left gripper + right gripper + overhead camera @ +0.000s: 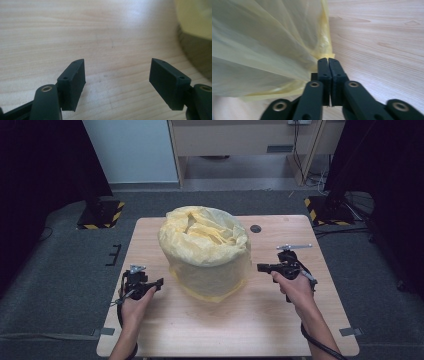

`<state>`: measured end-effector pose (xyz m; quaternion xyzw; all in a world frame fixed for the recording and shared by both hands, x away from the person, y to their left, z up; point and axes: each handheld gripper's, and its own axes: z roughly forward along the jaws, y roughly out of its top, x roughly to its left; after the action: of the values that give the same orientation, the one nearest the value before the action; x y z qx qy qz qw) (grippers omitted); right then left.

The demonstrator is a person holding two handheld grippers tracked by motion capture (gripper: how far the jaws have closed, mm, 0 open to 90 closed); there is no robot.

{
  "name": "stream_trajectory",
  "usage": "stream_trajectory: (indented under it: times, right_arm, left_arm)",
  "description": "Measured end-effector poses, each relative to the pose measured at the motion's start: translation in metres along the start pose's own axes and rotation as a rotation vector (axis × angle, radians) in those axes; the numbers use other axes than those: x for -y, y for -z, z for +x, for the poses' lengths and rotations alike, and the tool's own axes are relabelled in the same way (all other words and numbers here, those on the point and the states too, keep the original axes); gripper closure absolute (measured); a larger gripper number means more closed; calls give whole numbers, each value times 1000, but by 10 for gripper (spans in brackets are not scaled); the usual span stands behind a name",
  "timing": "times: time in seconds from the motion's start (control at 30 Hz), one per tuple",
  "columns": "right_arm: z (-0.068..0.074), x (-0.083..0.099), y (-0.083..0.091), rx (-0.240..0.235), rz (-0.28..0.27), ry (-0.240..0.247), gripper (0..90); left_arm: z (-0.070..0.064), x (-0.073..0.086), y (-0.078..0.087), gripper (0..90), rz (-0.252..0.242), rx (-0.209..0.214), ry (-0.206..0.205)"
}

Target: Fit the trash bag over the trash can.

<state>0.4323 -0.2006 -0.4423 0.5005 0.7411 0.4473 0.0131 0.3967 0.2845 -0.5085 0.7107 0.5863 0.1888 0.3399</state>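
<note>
A yellow bag [206,251] of thin, crinkled, translucent plastic drapes over a drum-shaped form at the middle of a pale wood-grain worktop [295,330]; whatever it covers is hidden, and its loose top folds inward. The bag's hem spreads onto the wood at its near side. At the left, a hand [132,307] holds the left gripper [159,283] low over the worktop, just beside the bag and apart from it; the left gripper view shows its blocky black fingers [72,83] spread wide over bare wood, with a blurred yellow edge of the bag and its shadow at the upper right. At the right, the other hand [299,290] holds the right gripper [260,267] pointing left toward the bag's side. From above, the tip looks just clear of the plastic, but the right gripper view shows its fingers [323,75] pressed together with the yellow film gathered tight at their tip; whether any plastic is actually caught between them cannot be told. A small dark round hole [255,228] sits in the worktop beyond the bag. The forearms are cut off at the near edge.
</note>
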Motion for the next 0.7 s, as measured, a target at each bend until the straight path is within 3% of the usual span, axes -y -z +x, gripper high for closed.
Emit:
stream_trajectory:
  times: [0.2, 0.3, 0.43, 0.7]
  right_arm:
    - [2, -10, 14, -12, -13, 7, 900]
    - [7, -18, 21, -12, -16, 22, 900]
    - [18, -28, 31, -15, -24, 55, 900]
    - [28, -39, 47, -10, -25, 79, 900]
  left_arm:
    - [3, 6, -4, 291, 7, -4, 39]
    - [2, 8, -5, 287, 19, -12, 14]
    - [5, 10, -6, 277, 21, -13, 37]
    - [11, 13, -6, 264, 28, -14, 38]
